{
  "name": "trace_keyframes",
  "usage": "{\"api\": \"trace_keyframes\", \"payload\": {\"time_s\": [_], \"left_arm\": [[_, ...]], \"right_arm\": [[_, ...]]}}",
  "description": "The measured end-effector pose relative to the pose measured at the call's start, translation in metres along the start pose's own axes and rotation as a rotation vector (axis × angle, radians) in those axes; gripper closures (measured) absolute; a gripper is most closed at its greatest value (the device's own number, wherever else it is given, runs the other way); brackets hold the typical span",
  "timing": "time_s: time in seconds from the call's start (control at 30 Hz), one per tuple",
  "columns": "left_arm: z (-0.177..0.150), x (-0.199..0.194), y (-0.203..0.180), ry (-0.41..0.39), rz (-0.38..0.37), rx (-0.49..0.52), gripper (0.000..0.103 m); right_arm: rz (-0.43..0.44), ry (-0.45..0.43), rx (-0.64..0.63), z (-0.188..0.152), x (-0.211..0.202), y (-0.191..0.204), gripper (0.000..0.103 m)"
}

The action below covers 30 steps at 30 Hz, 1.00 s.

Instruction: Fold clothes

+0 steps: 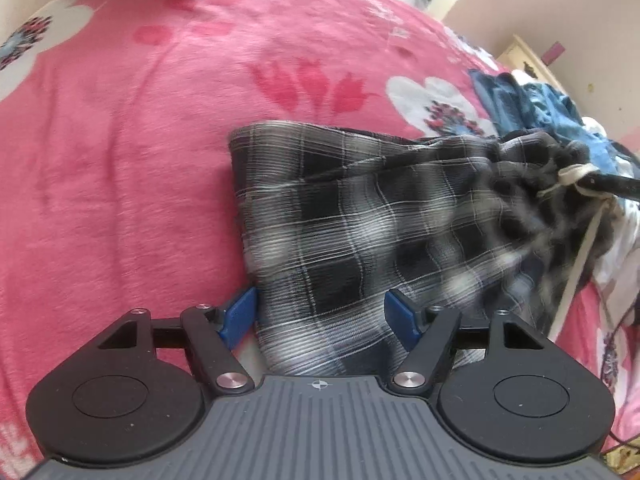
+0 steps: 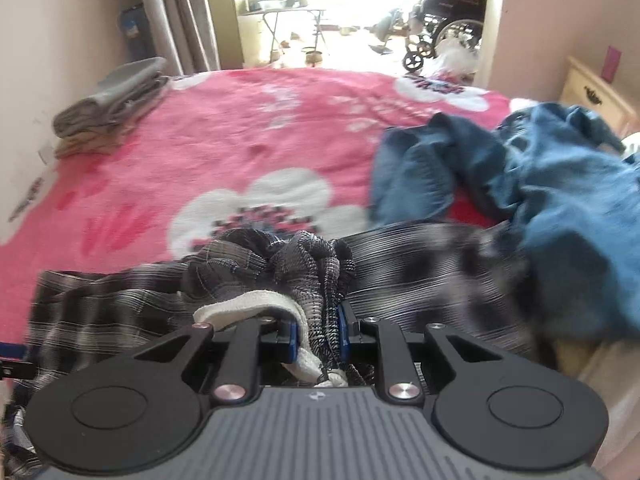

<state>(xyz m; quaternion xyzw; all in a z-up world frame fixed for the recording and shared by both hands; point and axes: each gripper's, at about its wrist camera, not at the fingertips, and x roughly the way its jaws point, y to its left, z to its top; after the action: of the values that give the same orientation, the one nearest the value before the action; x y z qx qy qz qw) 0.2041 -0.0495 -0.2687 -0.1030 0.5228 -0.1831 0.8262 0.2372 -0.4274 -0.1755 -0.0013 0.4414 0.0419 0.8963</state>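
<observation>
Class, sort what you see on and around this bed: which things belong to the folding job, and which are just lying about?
In the job: plaid shorts, white drawstring, right gripper, left gripper, blue garment, folded stack.

Lying about: pink floral blanket, wheelchair, nightstand, curtain.

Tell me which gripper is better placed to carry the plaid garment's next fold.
Right, probably. The right gripper is already shut on the plaid garment at its bunched waistband and white drawstring. The left gripper is open, its fingers merely straddling the cloth.
</observation>
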Motion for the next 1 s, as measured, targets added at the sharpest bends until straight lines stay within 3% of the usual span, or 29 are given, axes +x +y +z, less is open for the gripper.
{"api": "trace_keyframes", "payload": {"time_s": [0.37,0.87,0.9,1.0], "left_arm": [[0.01,0.021,-0.039,0.015,-0.046,0.054,0.033],[0.015,0.04,-0.067,0.034,-0.087,0.112,0.033],[0.014,0.041,-0.067,0.035,-0.086,0.115,0.033],[0.014,0.042,-0.067,0.038,-0.087,0.121,0.033]], "right_arm": [[-0.103,0.004,-0.012,0.017,0.016,-0.07,0.082],[-0.176,0.03,0.026,0.008,0.044,-0.121,0.082],[-0.188,0.037,0.023,0.007,0.049,-0.122,0.081],[-0.213,0.047,0.04,0.004,0.056,-0.129,0.064]]}}
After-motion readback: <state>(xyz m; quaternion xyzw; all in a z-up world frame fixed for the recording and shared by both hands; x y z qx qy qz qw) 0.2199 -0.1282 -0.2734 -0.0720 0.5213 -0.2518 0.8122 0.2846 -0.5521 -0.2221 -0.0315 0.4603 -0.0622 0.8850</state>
